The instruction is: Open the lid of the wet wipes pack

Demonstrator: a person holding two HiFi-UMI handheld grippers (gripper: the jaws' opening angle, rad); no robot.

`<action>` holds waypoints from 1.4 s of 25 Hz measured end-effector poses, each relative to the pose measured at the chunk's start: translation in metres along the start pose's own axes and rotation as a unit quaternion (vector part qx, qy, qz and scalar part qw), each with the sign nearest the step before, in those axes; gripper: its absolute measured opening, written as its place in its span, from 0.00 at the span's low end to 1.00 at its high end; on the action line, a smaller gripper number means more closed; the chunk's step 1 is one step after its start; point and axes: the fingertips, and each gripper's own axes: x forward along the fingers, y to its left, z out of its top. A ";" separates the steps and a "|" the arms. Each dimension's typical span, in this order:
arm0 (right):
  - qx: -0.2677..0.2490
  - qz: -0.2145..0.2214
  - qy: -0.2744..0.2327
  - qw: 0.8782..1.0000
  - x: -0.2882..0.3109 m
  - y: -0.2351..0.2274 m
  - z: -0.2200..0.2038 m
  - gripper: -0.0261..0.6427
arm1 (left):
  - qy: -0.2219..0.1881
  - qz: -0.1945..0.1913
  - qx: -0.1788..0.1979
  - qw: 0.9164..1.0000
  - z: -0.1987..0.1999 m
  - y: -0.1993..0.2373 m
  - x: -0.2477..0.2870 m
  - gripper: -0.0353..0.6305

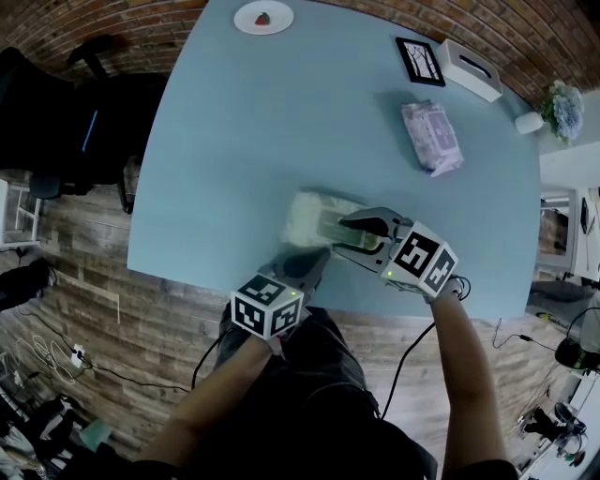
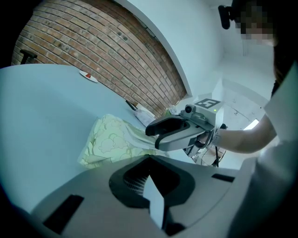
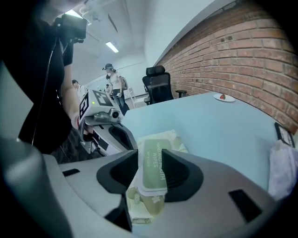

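"Pale-green wrapping is seen on the wet wipes pack (image 1: 305,214); where is it placed?"

"It is laid flat on the light blue table (image 1: 234,141), close to the near edge and about midway along it. Its green lid (image 3: 153,169) is turned upward."

"How is the right gripper (image 1: 352,234) set?"

"It is held over the pack from the right side and tilted downward. Its jaws are kept partly apart, one at each long side of the lid. Both of the lid's edges are met by the pads, so the lid is gripped between them."

"And the left gripper (image 1: 314,265)?"

"It is pointed at the pack's near end from the table's near edge. Its jaws are set almost together, and a thin pale strip is pinched between them. That strip is taken to be the pack's end seam, since the jaw tips are seen right at that end."

"What else is carried by the table?"

"A purple pack (image 1: 432,137) is laid well apart, toward the right edge. A picture frame (image 1: 420,60) and a white tissue box (image 1: 472,69) are set by the far right corner. A small plate (image 1: 263,17) is placed at the far edge."
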 end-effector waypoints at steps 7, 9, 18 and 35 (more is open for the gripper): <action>0.013 0.005 -0.022 1.000 -0.005 0.000 0.002 0.30 | 0.000 -0.006 -0.003 1.000 0.000 -0.001 -0.001 0.07; -0.006 -0.009 -0.016 1.000 -0.004 0.001 0.003 0.30 | -0.005 -0.013 -0.009 1.000 0.001 -0.001 -0.002 0.07; -0.079 -0.072 0.002 0.994 -0.004 0.010 0.003 0.23 | -0.030 -0.019 0.017 0.999 0.011 -0.004 -0.010 0.07; -0.102 -0.146 -0.035 0.983 -0.017 0.014 0.017 0.14 | -0.064 0.025 0.075 0.995 0.029 0.008 -0.028 0.07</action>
